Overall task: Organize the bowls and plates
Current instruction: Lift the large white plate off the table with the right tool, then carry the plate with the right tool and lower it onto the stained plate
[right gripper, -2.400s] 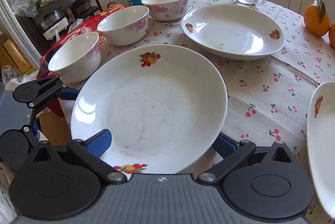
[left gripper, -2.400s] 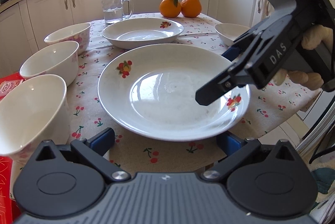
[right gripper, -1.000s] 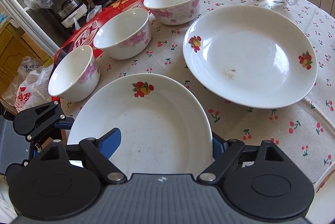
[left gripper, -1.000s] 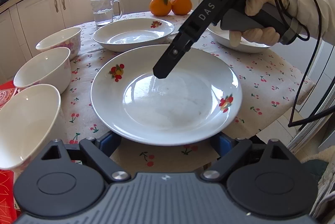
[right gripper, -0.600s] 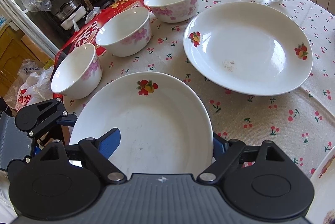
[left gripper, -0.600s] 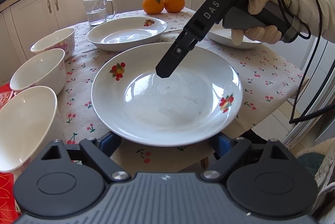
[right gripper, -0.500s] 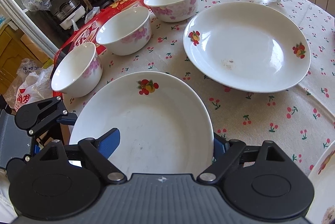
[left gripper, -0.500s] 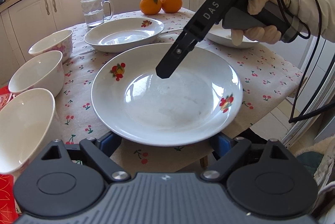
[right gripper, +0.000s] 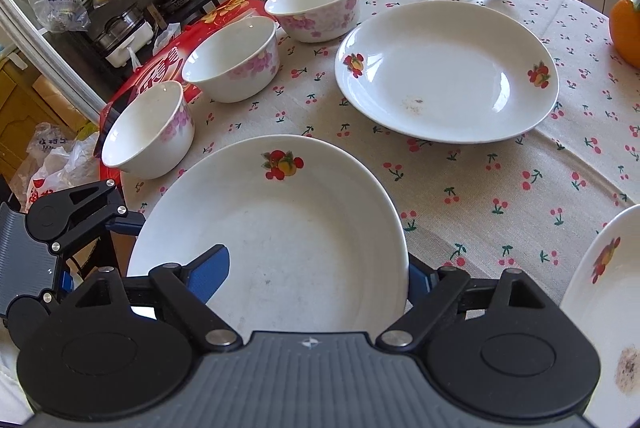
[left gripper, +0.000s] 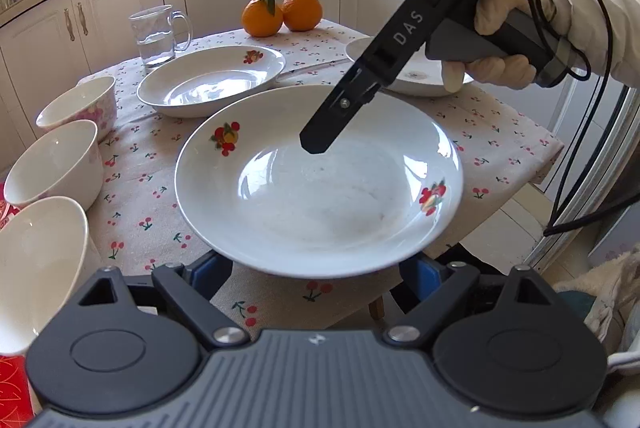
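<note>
A white plate [left gripper: 320, 195] with fruit prints hangs just above the cherry-print tablecloth, out past the table's near corner. My left gripper [left gripper: 312, 274] holds its near rim, both blue pads tucked under the edge. My right gripper [right gripper: 314, 272] grips the opposite rim: its left pad lies over the plate [right gripper: 280, 228] and its right pad is hidden beneath. In the left wrist view one right finger [left gripper: 320, 139] reaches over the plate's hollow. A second plate [right gripper: 448, 75] and a third plate [right gripper: 600, 300] lie on the cloth. Three flowered bowls [right gripper: 236, 59] stand in a row on the left.
A glass mug [left gripper: 156, 31] with water and two oranges [left gripper: 280, 11] stand at the table's far side. A red box [right gripper: 160, 75] lies under the bowls' edge. A gloved hand [left gripper: 500, 39] holds the right gripper, trailing a cable. White cabinets line the back.
The plate has left the cloth and rides with both grippers. The table has slid left in the left wrist view, and the third plate has entered the right wrist view.
</note>
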Demonstrator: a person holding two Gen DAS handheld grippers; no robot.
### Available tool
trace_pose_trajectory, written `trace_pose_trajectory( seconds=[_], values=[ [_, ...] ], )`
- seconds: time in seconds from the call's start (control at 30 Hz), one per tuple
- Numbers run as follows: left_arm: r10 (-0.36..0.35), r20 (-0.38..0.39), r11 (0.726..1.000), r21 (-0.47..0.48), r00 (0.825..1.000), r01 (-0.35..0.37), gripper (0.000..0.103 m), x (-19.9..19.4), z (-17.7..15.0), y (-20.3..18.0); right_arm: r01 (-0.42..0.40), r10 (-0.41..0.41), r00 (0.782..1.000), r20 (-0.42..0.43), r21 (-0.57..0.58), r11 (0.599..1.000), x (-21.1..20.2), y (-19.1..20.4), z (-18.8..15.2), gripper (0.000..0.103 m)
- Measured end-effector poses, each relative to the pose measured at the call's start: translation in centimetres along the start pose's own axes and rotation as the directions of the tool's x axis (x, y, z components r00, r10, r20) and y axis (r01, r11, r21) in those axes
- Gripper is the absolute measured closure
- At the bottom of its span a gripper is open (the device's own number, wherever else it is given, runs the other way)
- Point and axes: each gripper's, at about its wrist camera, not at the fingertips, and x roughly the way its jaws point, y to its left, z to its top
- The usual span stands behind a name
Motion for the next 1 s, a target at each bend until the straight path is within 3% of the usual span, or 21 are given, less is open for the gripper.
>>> trace_pose_trajectory(
  seconds=[0.47, 1.0],
  values=[
    [-0.061, 0.017, 0.993, 0.101, 0.998, 0.059, 0.013, 1.1, 4.1, -1.0, 0.055, -0.059, 0.994, 0.087, 0.051, 0.997, -4.8, -2.0, -1.2, 0.011],
    [-0.181, -0.009, 0.964, 0.199, 0.983, 0.179, 0.014, 6.5, 9.6, -3.3, 0.137, -0.165, 0.974, 0.158, 0.173, 0.975, -10.1, -8.2, -4.3, 0.011]
  ],
)
